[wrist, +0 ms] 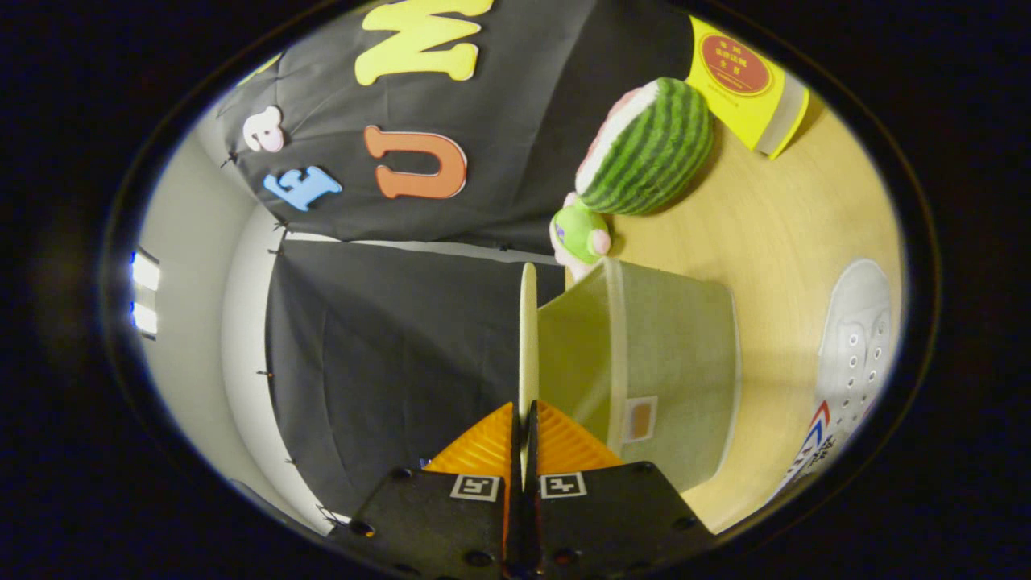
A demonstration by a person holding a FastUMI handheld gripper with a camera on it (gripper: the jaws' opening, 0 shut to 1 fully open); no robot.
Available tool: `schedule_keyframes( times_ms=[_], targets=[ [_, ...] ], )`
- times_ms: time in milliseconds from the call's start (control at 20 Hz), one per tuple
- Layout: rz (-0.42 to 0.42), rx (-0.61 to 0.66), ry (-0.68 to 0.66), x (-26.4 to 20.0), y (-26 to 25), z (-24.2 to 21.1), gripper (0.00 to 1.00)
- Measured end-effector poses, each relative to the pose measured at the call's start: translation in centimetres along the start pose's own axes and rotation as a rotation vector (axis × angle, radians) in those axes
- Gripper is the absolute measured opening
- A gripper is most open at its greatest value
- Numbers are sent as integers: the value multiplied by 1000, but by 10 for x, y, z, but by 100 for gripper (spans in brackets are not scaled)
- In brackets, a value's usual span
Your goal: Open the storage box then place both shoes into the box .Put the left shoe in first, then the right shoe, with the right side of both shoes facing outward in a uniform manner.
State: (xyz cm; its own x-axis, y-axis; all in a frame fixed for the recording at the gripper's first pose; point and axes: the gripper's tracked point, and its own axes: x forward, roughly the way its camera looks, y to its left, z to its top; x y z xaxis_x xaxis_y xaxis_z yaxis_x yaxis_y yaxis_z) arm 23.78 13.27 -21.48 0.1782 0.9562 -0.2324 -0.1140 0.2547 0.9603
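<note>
I'm pinching my tongs (523,439) tight on the thin lid (527,338) of the storage box (644,354), both fingers pressing its edge, and I'm judging this grip is for swinging it open. The white shoe (858,346) is lying on the worktop (773,225) beside the box, cut off partway. Beyond the box, a watermelon toy (648,149) is sitting. I can't make out the box's inside.

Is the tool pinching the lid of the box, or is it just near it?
Touching. In the gripper view, the thin edge of the lid runs straight down into the tool, whose two fingers are closed against it from both sides, holding it up beside the storage box.
</note>
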Motion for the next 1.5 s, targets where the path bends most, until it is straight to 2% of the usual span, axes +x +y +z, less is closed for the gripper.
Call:
schedule_keyframes(
  times_ms=[200, 600, 750, 950, 1050, 1200, 1350, 1450, 1500],
  targets=[
    [-33, -57, -1, 15, 32, -18, 5],
    [-182, -186, -22, 72, 93, -55, 5],
    [-279, -242, -23, 102, 116, -70, 5],
    [-453, -343, 18, 145, 139, -90, 5],
    [-519, -382, 59, 166, 137, -100, 11],
    [-652, -410, 98, 174, 127, -119, 38],
    [-726, -477, 57, 166, 114, -108, 65],
    [-782, -470, 24, 150, 100, -102, 93],
    [-810, -455, 20, 139, 94, -103, 96]
  ],
)
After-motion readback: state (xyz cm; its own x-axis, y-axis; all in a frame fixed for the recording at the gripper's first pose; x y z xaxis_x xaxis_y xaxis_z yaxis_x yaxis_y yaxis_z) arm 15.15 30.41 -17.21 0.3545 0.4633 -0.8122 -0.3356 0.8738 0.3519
